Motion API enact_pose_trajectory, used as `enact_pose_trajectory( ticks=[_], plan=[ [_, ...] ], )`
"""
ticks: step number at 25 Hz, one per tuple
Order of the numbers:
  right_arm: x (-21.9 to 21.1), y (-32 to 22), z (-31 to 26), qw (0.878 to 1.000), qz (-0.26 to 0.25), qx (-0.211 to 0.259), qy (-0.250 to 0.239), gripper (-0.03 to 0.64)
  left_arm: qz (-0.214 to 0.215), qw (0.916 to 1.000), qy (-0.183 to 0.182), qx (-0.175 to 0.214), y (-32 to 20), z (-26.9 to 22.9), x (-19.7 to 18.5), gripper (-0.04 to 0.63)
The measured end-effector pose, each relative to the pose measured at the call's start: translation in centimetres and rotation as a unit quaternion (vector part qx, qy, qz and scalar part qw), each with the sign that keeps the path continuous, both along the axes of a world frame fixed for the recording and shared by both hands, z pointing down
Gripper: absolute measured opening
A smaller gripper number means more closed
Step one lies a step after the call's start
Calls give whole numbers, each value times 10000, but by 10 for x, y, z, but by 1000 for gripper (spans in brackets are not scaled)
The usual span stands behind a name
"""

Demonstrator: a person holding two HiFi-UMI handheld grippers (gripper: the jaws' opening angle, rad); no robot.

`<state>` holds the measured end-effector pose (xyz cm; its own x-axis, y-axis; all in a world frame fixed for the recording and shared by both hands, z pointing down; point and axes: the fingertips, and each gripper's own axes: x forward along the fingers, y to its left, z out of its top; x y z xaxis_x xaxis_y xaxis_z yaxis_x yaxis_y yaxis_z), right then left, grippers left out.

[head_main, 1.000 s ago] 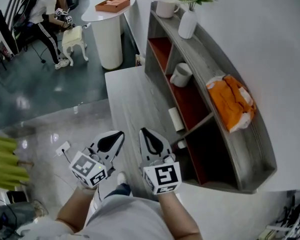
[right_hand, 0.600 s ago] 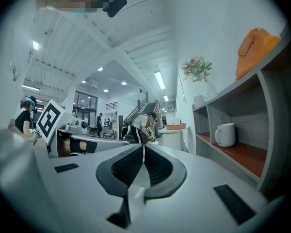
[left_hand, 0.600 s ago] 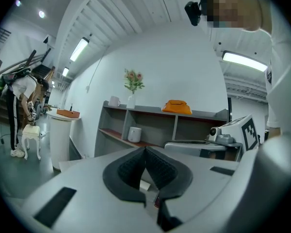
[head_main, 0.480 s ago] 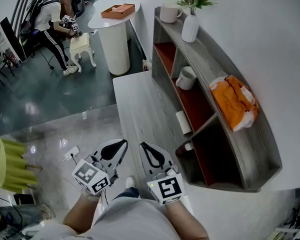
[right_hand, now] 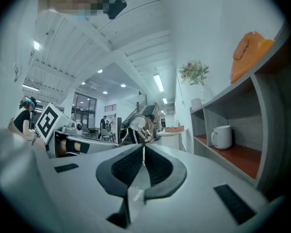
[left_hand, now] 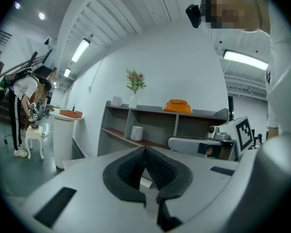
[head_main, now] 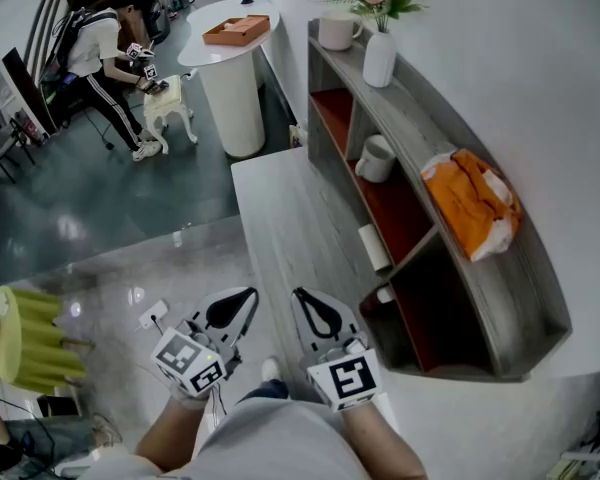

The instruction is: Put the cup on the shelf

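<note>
A white cup [head_main: 376, 158] stands upright on the red-brown middle shelf of the grey shelf unit [head_main: 450, 173]; it also shows in the left gripper view [left_hand: 136, 133] and the right gripper view [right_hand: 222, 136]. A second white cup [head_main: 337, 30] sits on the unit's top board beside a white vase [head_main: 378, 56] of flowers. My left gripper [head_main: 235, 303] and right gripper [head_main: 312, 306] hang side by side near my body, well short of the shelf. Both are shut with nothing between their jaws, as the left gripper [left_hand: 145, 151] and right gripper [right_hand: 143, 148] show.
A long grey table [head_main: 290, 223] runs along the shelf unit. An orange bag [head_main: 477, 203] lies on the top board. A white roll [head_main: 374, 247] lies at the lower shelf's edge. Farther off stand a round white pedestal table [head_main: 227, 68] with an orange tray and a person [head_main: 100, 48] by a stool.
The head view has shifted a little, so the shelf and table sit slightly lower and to the right. Both grippers stay shut and empty. The person in the background moved toward the stool.
</note>
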<state>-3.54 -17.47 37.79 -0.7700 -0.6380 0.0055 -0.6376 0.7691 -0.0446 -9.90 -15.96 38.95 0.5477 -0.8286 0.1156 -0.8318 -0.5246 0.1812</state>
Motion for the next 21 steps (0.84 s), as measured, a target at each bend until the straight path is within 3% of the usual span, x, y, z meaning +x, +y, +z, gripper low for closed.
enact_pose_trajectory(
  ticks=[21],
  plan=[
    [13, -10, 4, 9997, 230, -41, 42, 28, -75, 10000, -22, -43, 3, 4, -7, 17]
  ],
)
